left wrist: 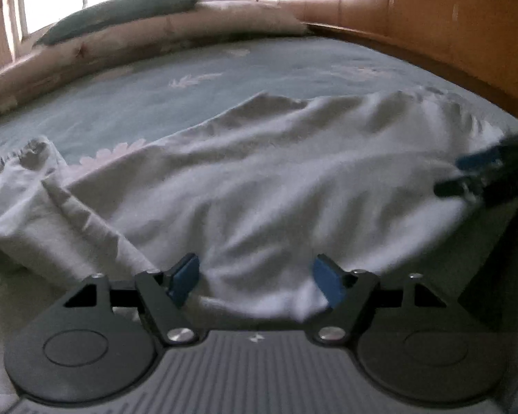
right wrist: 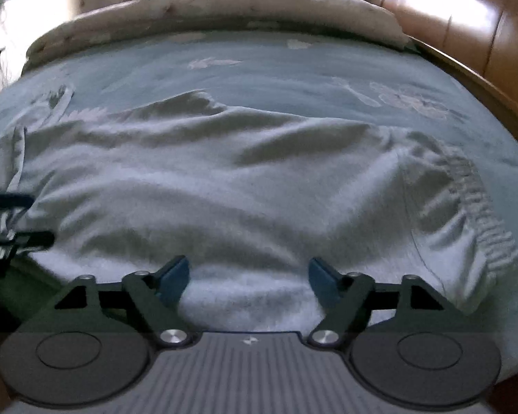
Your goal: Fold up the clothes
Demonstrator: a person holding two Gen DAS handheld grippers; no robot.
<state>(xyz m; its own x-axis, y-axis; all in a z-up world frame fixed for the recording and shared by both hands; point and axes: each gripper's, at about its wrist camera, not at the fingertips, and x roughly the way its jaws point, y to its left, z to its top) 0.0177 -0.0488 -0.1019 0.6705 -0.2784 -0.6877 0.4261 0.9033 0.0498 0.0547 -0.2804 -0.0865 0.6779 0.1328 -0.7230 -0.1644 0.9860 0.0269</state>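
— What is each camera giving you?
— The right wrist is showing me the gathered waistband [right wrist: 480,203]; the left wrist is showing a bunched cuff [left wrist: 34,151].
— Grippers?
— I'm holding the left gripper [left wrist: 255,281] and right gripper [right wrist: 248,281] jaws apart, gripping nothing, over the grey trousers [left wrist: 259,179] lying on the bedspread [left wrist: 148,96]. No readable writing.

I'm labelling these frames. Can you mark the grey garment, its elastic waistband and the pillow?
grey garment [right wrist: 224,189], right wrist view, middle of the cloth.
elastic waistband [right wrist: 480,214], right wrist view, gathered edge on the right.
pillow [left wrist: 127,10], left wrist view, its dark top face.
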